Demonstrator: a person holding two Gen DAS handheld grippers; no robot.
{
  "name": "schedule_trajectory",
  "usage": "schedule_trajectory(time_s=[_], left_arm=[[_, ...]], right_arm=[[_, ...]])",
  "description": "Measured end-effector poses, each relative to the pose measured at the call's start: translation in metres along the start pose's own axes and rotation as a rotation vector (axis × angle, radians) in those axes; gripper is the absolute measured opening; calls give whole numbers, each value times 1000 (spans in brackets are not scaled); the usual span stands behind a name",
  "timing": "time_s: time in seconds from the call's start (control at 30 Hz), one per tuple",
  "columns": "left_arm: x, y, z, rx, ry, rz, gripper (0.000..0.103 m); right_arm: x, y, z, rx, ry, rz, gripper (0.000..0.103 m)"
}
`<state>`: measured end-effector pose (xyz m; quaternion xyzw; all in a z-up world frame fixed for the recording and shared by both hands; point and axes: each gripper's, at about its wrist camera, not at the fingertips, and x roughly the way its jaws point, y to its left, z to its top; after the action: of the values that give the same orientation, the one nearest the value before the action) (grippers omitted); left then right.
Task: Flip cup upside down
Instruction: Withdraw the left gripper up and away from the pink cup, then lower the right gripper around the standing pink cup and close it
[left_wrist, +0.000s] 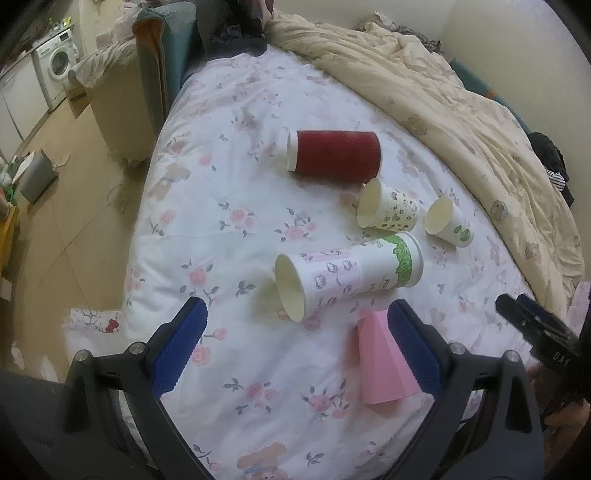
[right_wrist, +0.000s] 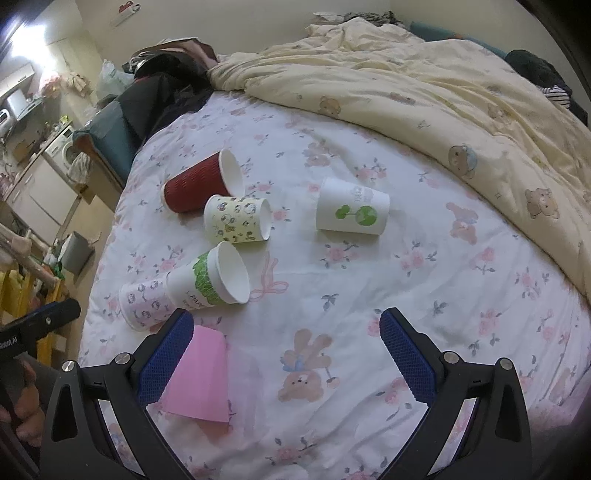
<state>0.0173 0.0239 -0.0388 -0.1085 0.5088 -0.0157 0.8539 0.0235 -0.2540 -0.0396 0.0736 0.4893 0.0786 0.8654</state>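
Both the left hand-held gripper (left_wrist: 295, 343) and the right hand-held gripper (right_wrist: 286, 354) are hovering wide and empty over the bed (right_wrist: 406, 295), where only the pink cup (right_wrist: 197, 376) is standing upside down while five cups are lying sideways.

pink cup (right_wrist: 199, 373) partly behind jaws

Location: a home bedroom.
Floral bed sheet (left_wrist: 258, 177), rumpled cream quilt (right_wrist: 424, 92), washing machine (left_wrist: 59, 59) beyond the bed.
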Motion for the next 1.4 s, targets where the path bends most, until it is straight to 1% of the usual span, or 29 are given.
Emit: schedule_trajectory(time_s=[0.1,0.2,0.33,0.37,0.4,0.47,0.53,0.63,0.67,0.7,0.73,0.8,0.97,1.03,1.1,1.23,1.33,1.37,1.4], left_arm=[[-1,-1,1,-1,2,-6,97],[-2,2,2,-24,6,-3,97],[0,9,3,-55,20,2,97],[-1,9,3,-57,18,6,97],[-1,10,3,-55,18,16,97],[2,12,3,-48,19,55,97],[6,17,4,-72,40,69,97],[8,24,3,-101,56,73,97],[8,25,3,-100,59,75,97],[9,25,3,-97,65,81,97],[9,25,3,-95,72,86,97],[11,26,3,-96,85,85,97],[13,25,3,-105,105,67,97],[11,24,4,-106,102,59,97],[10,23,4,-102,101,57,97],[9,23,4,-100,110,47,97],[10,23,4,-110,115,41,97],[10,23,4,-110,115,39,97],[9,22,5,-108,114,40,97]], right_arm=[[3,0,-1,15,36,29,102],[1,1,1,30,67,75,102],[4,8,8,25,131,122,102],[6,10,9,26,151,130,98],[10,12,11,39,189,160,92],[18,15,13,78,268,215,86],[25,22,15,68,325,234,86],[40,32,14,40,401,219,85],[48,34,12,50,450,217,82],[57,35,11,70,495,221,76],[65,36,9,92,537,227,74],[80,44,4,91,591,212,72],[111,62,0,84,665,192,72],[121,66,0,81,679,175,72],[131,70,-1,75,696,153,69],[151,75,-10,69,742,108,69],[159,76,-12,60,753,80,68],[162,76,-12,58,755,75,65],[163,77,-12,60,754,79,59]])
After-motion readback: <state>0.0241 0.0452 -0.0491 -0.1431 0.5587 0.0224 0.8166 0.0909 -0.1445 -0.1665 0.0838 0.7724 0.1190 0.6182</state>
